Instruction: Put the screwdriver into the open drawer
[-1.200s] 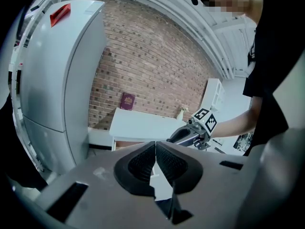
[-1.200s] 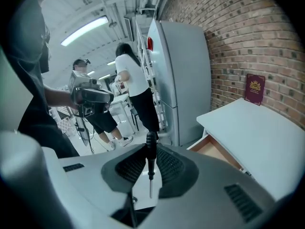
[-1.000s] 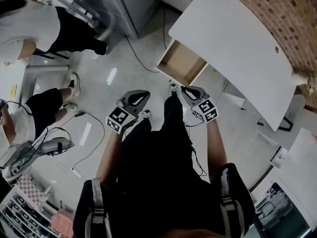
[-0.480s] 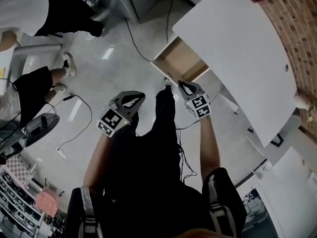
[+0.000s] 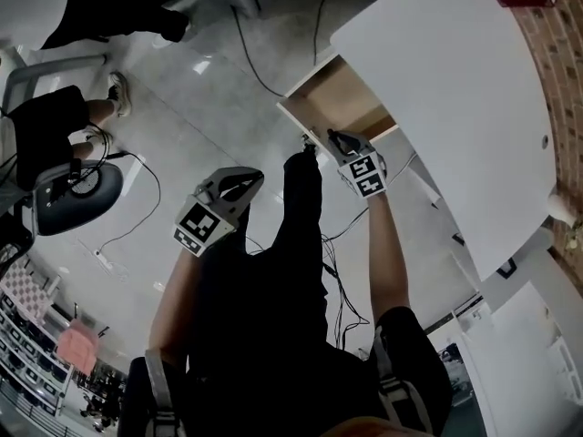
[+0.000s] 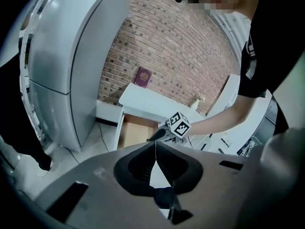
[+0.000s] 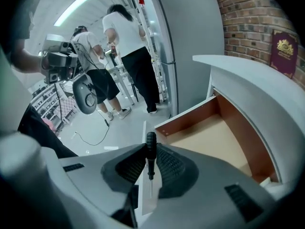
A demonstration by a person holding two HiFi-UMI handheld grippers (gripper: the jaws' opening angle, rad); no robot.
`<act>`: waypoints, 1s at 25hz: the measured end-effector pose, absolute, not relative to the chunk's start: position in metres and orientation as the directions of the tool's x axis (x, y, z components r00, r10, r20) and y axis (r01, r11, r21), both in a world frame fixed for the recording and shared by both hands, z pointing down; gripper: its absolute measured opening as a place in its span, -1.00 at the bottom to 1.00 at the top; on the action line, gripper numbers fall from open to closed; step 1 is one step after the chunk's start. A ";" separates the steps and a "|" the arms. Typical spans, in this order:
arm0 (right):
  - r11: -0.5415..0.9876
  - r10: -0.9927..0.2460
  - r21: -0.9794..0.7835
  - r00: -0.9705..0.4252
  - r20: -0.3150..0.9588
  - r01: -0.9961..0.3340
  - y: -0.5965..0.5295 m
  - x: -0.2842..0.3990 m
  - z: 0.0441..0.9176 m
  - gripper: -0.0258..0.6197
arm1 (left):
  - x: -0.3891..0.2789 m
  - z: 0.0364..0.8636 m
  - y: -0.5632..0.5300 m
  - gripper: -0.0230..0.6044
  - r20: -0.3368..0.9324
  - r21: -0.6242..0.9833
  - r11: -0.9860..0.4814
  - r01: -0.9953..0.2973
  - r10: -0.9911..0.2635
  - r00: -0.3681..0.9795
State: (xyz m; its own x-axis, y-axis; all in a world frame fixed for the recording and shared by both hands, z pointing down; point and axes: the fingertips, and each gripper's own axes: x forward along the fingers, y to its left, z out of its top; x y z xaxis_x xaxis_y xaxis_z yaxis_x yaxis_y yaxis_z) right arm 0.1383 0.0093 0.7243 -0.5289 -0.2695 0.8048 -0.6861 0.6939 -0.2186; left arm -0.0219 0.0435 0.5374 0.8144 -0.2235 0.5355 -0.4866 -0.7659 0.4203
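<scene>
Your left gripper (image 5: pixel 244 183) hangs low beside your leg, its jaws pressed together with nothing between them, as the left gripper view (image 6: pixel 155 146) shows plainly; it is well apart from the work and has no part in the coming move. Your right gripper (image 5: pixel 321 142) is the one that counts: its jaws are clamped on the screwdriver (image 7: pixel 151 162), which lies along the jaws' own line, black handle pointing forward past the tips and the thin shaft running back toward the camera. The open drawer (image 7: pixel 215 136) lies ahead of that handle and off to the right, so the tool seems to sit short of it, over the floor, just beside the drawer's near front corner rather than above its bare wooden bottom. From the head view the drawer (image 5: pixel 339 101) juts out from under the white desk (image 5: pixel 455 89), and your right gripper is close to its front edge. I judge the move to be a reach forward and to the right until the whole length clears the front panel, with the long axis kept along the drawer's depth so it drops flat. As for writing: the marker cubes carry only black-and-white squares, and the maroon book (image 7: pixel 284 50) at the far right of the desk bears a gold crest with lettering too small to read.
</scene>
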 end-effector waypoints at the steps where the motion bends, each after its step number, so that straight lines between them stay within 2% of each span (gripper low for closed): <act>1: 0.696 -0.268 -0.216 -0.526 0.807 -0.685 0.006 0.138 0.731 -0.54 | -0.022 0.542 0.043 -0.87 0.537 0.423 -0.762 -0.490 -0.225 0.813; 9: 0.713 -0.214 -0.196 -0.476 0.853 -0.673 -0.003 0.140 0.783 -0.54 | -0.019 0.579 0.037 -0.87 0.539 0.450 -0.730 -0.514 -0.238 0.808; 18: 0.631 -0.165 -0.252 -0.444 0.881 -0.733 -0.019 0.148 0.849 -0.54 | -0.011 0.614 0.045 -0.87 0.547 0.482 -0.696 -0.532 -0.236 0.803; 25: 0.698 -0.112 -0.209 -0.393 0.913 -0.685 -0.022 0.147 0.883 -0.54 | -0.010 0.631 0.059 -0.87 0.551 0.501 -0.681 -0.534 -0.226 0.804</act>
State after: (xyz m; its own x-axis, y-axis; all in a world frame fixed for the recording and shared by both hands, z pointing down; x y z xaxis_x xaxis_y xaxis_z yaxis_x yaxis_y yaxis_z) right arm 0.1471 -0.0216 0.8826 -0.3929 -0.1124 0.9127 -0.6849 0.6981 -0.2089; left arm -0.0101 0.0592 0.6306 0.8036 -0.2258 0.5506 -0.5344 -0.6810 0.5006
